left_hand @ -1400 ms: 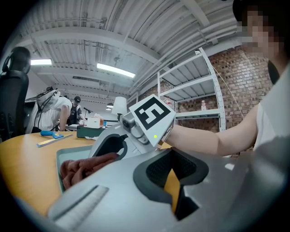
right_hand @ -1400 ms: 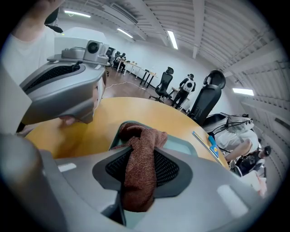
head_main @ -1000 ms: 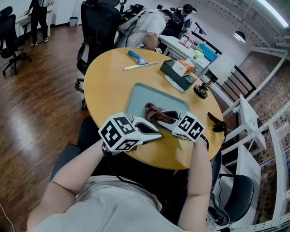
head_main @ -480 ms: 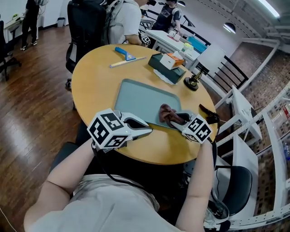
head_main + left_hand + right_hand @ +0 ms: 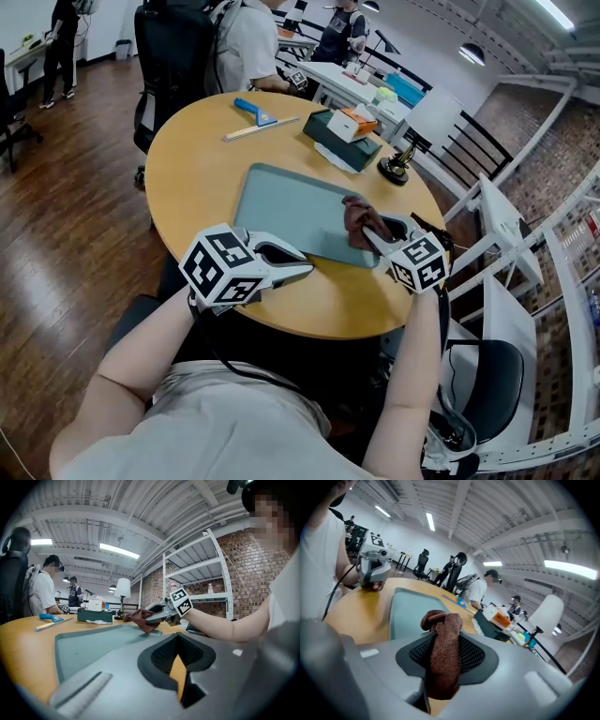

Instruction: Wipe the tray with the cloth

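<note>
A grey-green tray (image 5: 295, 211) lies on the round wooden table (image 5: 197, 178). My right gripper (image 5: 373, 228) is shut on a brown cloth (image 5: 361, 217) at the tray's right edge. Its jaws have just been closing a little, with the cloth between them. In the right gripper view the cloth (image 5: 445, 653) runs back between the pads, with the tray (image 5: 410, 613) beyond. My left gripper (image 5: 306, 267) is shut on the tray's near rim. The left gripper view shows the tray (image 5: 89, 646), the cloth (image 5: 139, 618) and the right gripper (image 5: 157, 617).
At the far side of the table lie a blue scraper (image 5: 253, 110), a pale ruler (image 5: 262, 133) and a dark green box (image 5: 339, 142) with an orange-and-white carton (image 5: 354, 122) on top. A small black stand (image 5: 395, 169) sits at the right. People and office chairs are behind.
My right gripper has carried the cloth from the tray's near middle to its right edge, rising and rolling. The left gripper has stayed on the near rim.
</note>
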### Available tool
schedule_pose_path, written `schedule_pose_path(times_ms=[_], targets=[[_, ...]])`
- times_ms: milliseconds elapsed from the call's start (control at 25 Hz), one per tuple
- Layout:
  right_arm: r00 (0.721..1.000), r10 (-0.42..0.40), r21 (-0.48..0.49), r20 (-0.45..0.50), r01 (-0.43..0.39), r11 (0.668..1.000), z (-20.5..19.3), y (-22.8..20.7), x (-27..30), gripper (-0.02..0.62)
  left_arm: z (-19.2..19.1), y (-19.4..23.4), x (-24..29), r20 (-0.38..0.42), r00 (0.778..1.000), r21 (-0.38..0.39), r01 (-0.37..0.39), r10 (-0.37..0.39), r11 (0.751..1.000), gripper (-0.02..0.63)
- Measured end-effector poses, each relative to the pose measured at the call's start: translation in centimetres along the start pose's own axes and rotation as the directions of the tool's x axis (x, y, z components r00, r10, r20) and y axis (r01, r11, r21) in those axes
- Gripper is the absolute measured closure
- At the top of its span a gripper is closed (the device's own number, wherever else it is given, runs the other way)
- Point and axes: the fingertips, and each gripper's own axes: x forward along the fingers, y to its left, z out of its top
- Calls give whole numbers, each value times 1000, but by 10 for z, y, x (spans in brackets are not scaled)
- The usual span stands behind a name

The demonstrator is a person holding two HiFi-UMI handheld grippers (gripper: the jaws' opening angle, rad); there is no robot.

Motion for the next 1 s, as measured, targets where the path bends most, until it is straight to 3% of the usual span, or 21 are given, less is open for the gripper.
schedule_pose_path(times_ms=[200, 320, 600, 1000], targets=[[966, -258, 120, -20, 258, 959, -16, -57, -31, 468, 0, -1, 1, -3, 1000, 1, 14, -14, 1000, 284], [941, -322, 172, -104, 336, 926, -49, -73, -43, 468, 2, -2, 3, -6, 1000, 3, 18, -18, 1000, 284], [921, -207, 229, -331, 292, 929, -129, -61, -28, 466, 1, -2, 8, -9, 1000, 2, 27, -27, 1000, 284], [919, -153, 240, -362, 250, 938, -139, -53, -23, 456, 2, -4, 7, -11, 1000, 4, 25, -25, 1000, 284]])
